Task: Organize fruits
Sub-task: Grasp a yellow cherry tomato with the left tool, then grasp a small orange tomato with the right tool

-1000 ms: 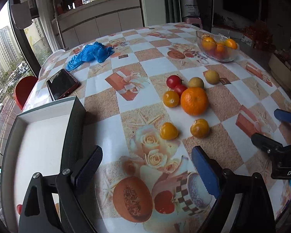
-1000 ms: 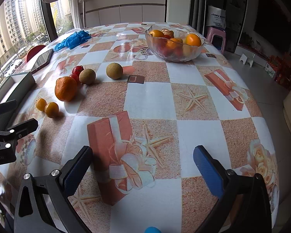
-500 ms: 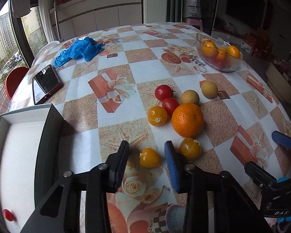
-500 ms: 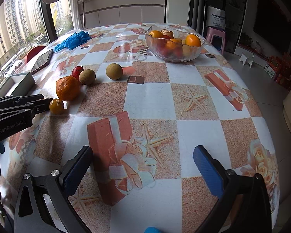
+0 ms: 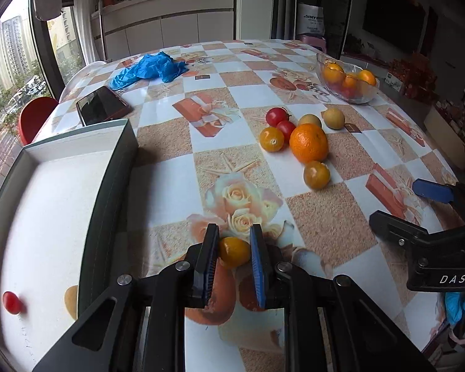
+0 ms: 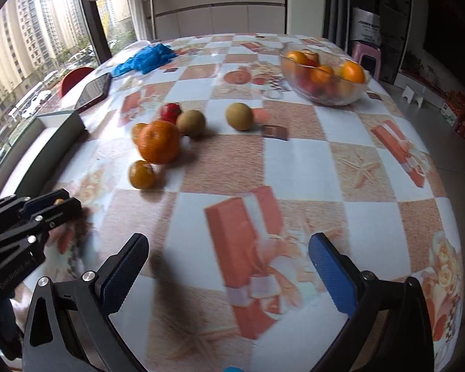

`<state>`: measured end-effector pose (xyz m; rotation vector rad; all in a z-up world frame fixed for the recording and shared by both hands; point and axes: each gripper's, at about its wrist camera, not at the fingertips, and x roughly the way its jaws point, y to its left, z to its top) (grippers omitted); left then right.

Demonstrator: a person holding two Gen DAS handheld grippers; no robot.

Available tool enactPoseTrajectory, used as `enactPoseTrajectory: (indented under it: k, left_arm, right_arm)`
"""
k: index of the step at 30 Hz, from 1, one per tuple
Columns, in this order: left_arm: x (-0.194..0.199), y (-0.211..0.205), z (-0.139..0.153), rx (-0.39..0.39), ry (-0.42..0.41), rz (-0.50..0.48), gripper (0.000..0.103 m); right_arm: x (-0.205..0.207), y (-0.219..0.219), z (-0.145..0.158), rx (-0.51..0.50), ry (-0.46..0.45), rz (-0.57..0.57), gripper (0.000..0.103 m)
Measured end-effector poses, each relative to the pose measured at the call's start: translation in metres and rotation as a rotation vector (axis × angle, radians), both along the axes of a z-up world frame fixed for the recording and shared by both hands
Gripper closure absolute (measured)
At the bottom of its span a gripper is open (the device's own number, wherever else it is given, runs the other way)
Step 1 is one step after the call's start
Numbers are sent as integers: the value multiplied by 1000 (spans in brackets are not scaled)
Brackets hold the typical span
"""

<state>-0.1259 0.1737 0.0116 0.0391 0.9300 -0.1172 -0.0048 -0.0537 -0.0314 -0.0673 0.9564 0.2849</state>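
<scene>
Over the patterned table [image 5: 176, 186], your left gripper [image 5: 234, 252] pinches a tomato [image 5: 234, 251]; lift gently toward the box [image 5: 62, 192] beside it.

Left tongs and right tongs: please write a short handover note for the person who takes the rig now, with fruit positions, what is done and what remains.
Left tongs: jaws have just been closing, now shut on a small yellow tomato.
Right tongs: open, empty, above the tablecloth.
White tray at the left holds one red tomato.
Loose on the table: large orange, yellow tomatoes, two red tomatoes, two brownish fruits.
Glass bowl already holds fruit.
Done: one grasp. Left: probably place this tomato, then sort the loose fruit.
</scene>
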Motion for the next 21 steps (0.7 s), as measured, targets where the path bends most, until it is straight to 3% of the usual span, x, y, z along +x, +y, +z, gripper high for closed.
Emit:
enactPoseTrajectory:
  k: [4, 7, 10, 12, 17, 21]
  left_arm:
    - [-6, 10, 0, -5, 3, 20, 81]
    - [-6, 13, 0, -15, 7, 26, 81]
    - [-7, 13, 0, -10, 3, 25, 81]
    - [-7, 13, 0, -3, -4, 23, 81]
    - [-7, 14, 0, -19, 2, 23, 81]
    - [-14, 15, 2, -49, 10, 14, 81]
  right_arm:
    - [15, 34, 1, 35, 7, 36, 3]
    - [26, 51, 3, 44, 12, 48, 14]
    - [30, 61, 3, 6, 6, 51, 40]
    - [29, 60, 4, 7, 5, 62, 79]
    - [14, 24, 8, 142, 34, 35, 79]
    - [-2, -3, 8, 172, 52, -1, 79]
